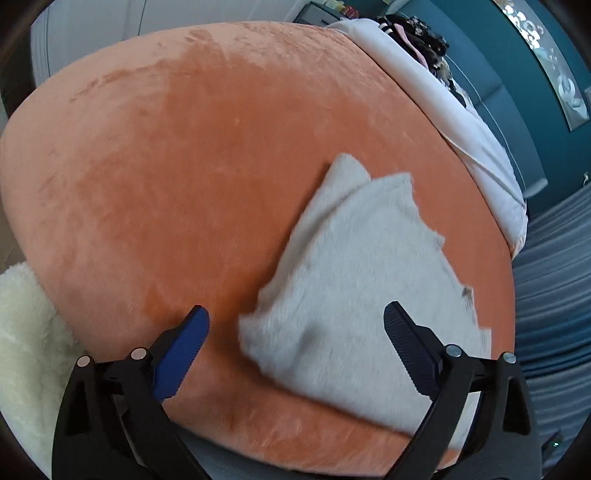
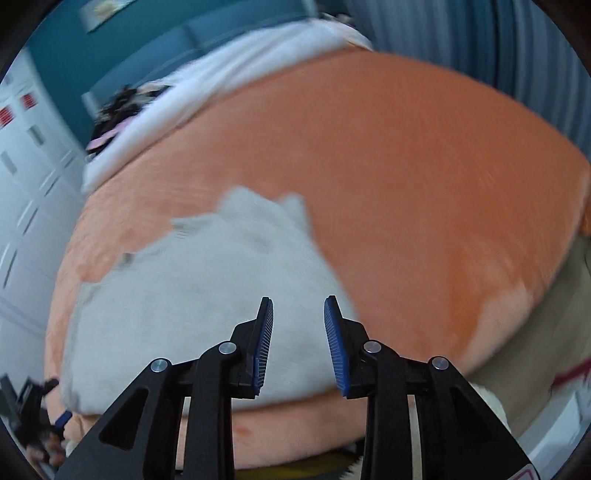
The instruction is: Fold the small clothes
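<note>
Left tongs [image 1: 297, 314]: blue ribbed pads spread wide, nothing between them, poised above the near edge of the bed, the right pad over the garment and the left pad over bare cover. Right tongs [image 2: 298, 308]: pads parted by a moderate gap, holding nothing, poised over the near right part of the garment. Grey fleece garment [image 1: 354, 291] [image 2: 207, 306]: small, fluffy, lying flat on the bed near its front edge; in the left wrist view its long axis runs from near right to far left, ending in a narrow rounded tip that points toward the far side; a small dark tag shows at its right edge. Its outline is motion-blurred in the right wrist view, so finer detail cannot be told. Orange plush bed cover [image 1: 192, 155] [image 2: 424, 177]: carries the garment. White sheet [image 1: 413, 92] [image 2: 229, 74]: along the far side of the bed. Dark patterned clothes [image 1: 417, 33]: heaped on the sheet, well apart from the garment. Cream fleece [image 1: 26, 332]: at the near left, beside the bed.
</note>
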`<state>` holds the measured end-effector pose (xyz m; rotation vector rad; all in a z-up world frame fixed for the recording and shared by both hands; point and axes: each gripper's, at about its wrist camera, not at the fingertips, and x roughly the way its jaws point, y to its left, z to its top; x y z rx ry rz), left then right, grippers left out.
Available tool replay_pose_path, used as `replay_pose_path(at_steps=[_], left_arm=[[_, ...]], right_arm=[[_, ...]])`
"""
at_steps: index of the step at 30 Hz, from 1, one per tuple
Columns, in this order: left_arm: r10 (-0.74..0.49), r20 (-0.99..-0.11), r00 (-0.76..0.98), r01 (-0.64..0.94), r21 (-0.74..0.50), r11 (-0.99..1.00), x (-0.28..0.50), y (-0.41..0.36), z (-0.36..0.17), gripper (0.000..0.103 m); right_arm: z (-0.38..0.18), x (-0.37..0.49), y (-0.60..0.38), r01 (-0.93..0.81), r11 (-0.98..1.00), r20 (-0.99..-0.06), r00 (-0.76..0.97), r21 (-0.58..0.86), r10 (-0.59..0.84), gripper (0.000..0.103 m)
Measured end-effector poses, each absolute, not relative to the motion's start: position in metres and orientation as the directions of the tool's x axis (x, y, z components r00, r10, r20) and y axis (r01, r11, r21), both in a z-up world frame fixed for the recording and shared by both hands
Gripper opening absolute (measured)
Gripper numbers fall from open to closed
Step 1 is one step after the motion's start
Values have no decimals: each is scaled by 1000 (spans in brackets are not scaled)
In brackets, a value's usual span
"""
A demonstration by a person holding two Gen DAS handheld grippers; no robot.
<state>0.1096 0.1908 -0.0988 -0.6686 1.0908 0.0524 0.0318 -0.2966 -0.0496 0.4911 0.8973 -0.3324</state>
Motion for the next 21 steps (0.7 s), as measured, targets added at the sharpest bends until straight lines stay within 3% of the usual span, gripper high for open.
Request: replay_pose_path(at_steps=[5,6,7,9,10,12,15,21], left_arm=[[-273,-867,417,-419,-450,788,131,185,-132,91],[-263,-868,421,-406,-440,801,131,183,-129,82],[-268,-865,425,-382,-440,813,132,179,-127,59],[-295,-857,421,-368,-459,808,134,179,-126,46],[-300,-854,424,-376,-467,800,131,183,-126,32],[-338,-844,417,-369,-497,785,132,187,-124,25],[-363,-821,441,-318,-521,792,130,180,-96,21],[-452,-700,552,-4,-545,838,130,98,18,19]], right_arm=[[-60,111,-213,225,915,-803,576,335,152,23],[-69,128,-197,193,925,-811,560,328,171,23],[-82,148,-183,173,930,-827,529,324,190,20],[-114,161,-170,169,935,-866,454,312,208,17],[-140,172,-162,168,941,-900,382,293,212,16],[-152,168,-157,147,955,-893,414,258,177,14],[-150,166,-152,130,966,-896,419,222,150,14],[-154,162,-160,124,950,-875,437,288,208,14]])
